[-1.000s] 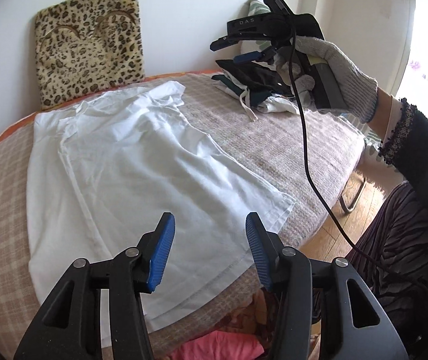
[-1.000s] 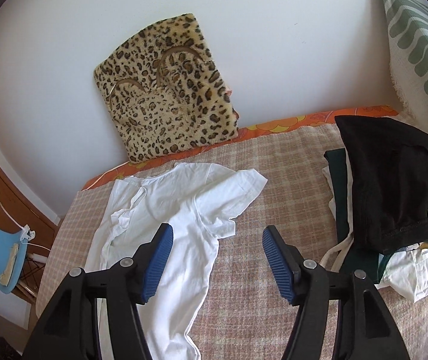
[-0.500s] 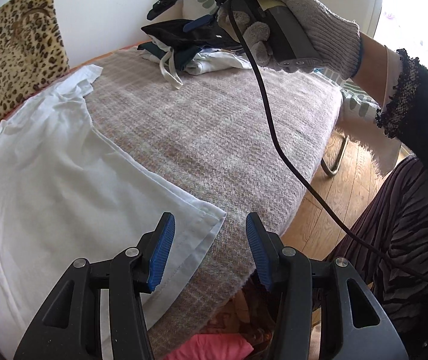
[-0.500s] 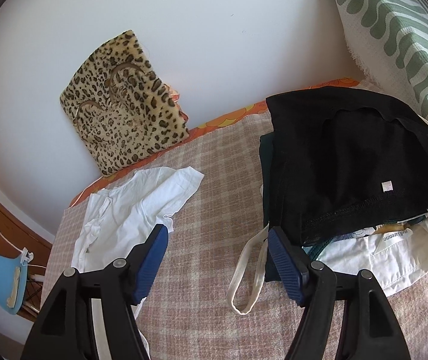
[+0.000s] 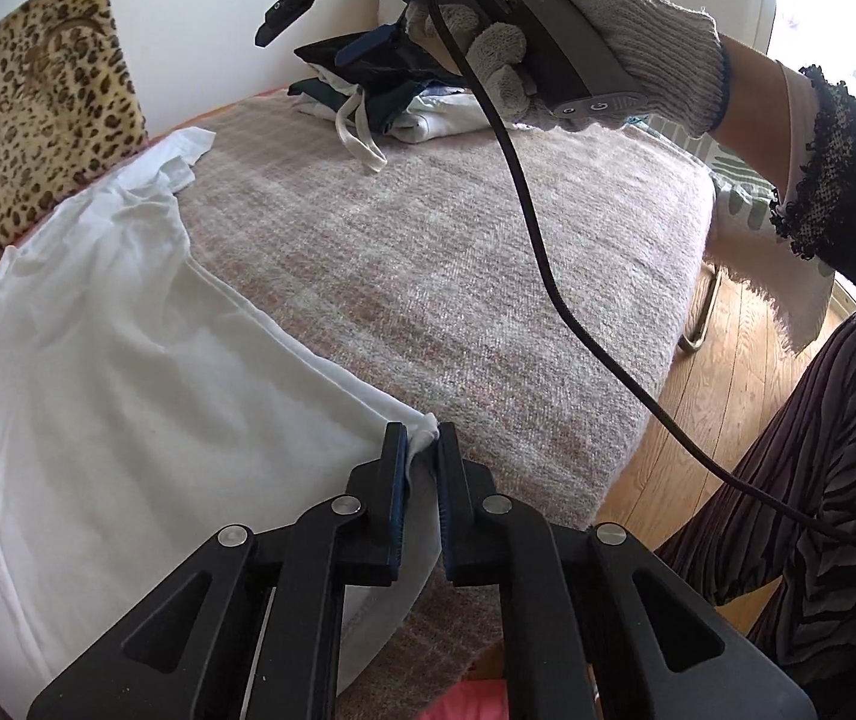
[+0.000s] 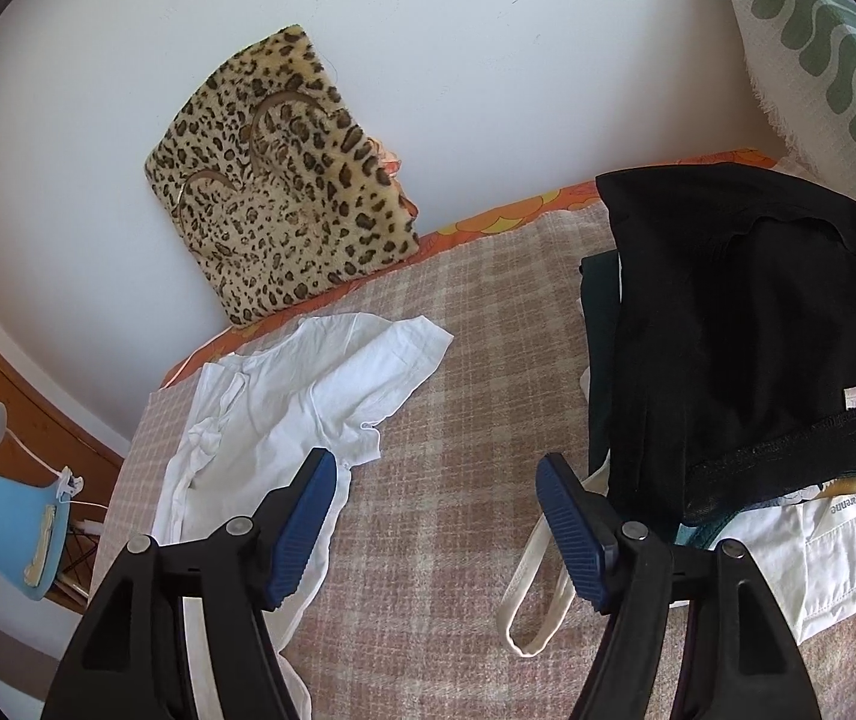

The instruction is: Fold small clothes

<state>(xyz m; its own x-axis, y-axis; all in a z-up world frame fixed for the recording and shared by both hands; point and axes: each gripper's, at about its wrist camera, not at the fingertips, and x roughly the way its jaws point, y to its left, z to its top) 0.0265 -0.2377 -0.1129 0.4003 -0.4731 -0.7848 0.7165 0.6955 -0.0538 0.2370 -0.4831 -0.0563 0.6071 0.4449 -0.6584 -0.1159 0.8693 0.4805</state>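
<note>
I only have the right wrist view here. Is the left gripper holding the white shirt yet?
Observer: Yes. The left gripper is shut on the bottom corner of the white T-shirt, near the bed's front edge.
Operator: And how does my right gripper sit over the bed?
Observer: The left wrist view shows the right gripper held up in a gloved hand, above the clothes pile.
Operator: Anything hanging from it?
Observer: A black cable droops from it across the plaid blanket.
</note>
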